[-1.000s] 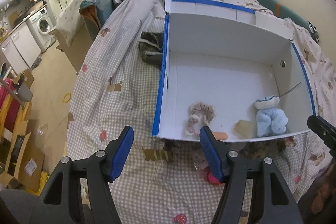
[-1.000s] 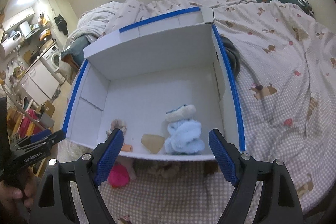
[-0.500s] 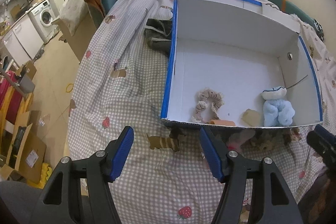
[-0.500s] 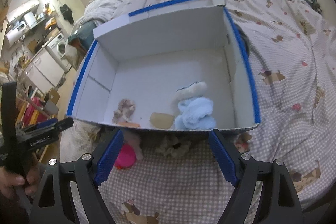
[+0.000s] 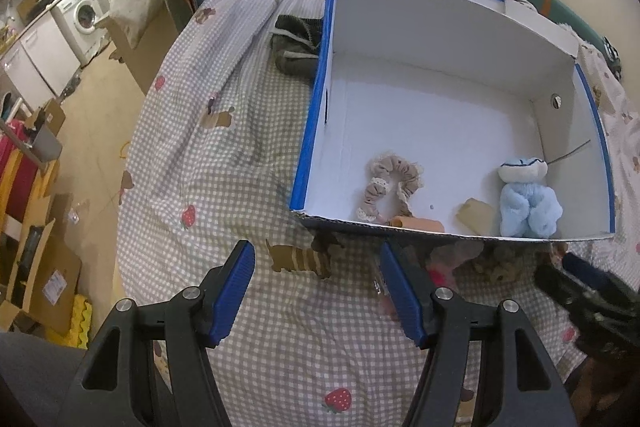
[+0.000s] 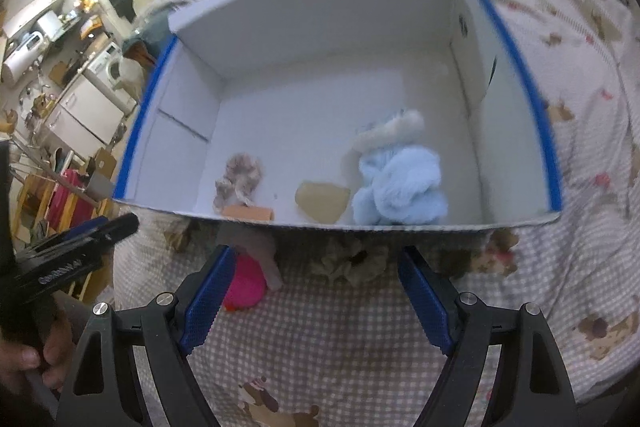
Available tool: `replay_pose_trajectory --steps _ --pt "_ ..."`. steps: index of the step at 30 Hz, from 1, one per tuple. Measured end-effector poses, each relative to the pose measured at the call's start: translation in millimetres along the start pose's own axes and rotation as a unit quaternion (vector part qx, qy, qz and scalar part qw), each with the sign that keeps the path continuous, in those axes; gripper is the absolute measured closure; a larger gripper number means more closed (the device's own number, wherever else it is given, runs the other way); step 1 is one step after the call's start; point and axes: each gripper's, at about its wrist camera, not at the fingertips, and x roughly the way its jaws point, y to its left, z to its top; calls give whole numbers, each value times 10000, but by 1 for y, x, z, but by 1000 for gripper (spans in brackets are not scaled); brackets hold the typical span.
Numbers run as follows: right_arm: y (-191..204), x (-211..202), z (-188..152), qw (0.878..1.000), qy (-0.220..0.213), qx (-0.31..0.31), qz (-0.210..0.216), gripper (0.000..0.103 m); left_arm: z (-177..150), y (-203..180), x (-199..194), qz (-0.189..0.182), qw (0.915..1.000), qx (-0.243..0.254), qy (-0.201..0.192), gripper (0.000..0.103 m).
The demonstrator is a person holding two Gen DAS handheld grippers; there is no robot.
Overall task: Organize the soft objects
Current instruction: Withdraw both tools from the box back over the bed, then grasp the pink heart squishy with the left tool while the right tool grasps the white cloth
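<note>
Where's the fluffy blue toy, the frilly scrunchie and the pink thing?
Fluffy blue toy [image 6: 400,187], right wrist view, its middle.
Frilly scrunchie [image 5: 394,183], left wrist view, its top loop.
Pink thing [image 6: 246,285], right wrist view, its middle.

White lettering runs along the black body of the left gripper [image 6: 96,231] in the right wrist view, but it is too blurred to read with certainty. A label on a cardboard box [image 5: 52,283] on the floor (left wrist view) is illegible.
</note>
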Motion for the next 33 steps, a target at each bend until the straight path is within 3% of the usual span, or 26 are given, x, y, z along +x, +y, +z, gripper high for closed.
replay_pose_trajectory --steps 10,20,24,33 --pt "8 24 8 9996 242 10 106 15 -4 -9 15 -12 9996 85 276 41" --pt "9 41 14 9981 458 190 364 15 0 -10 16 167 9996 102 198 41" --pt "3 45 11 9977 629 216 128 15 3 4 21 250 9992 -140 287 41" --pt "21 54 0 9951 855 -89 487 15 12 19 27 24 9971 -561 515 41"
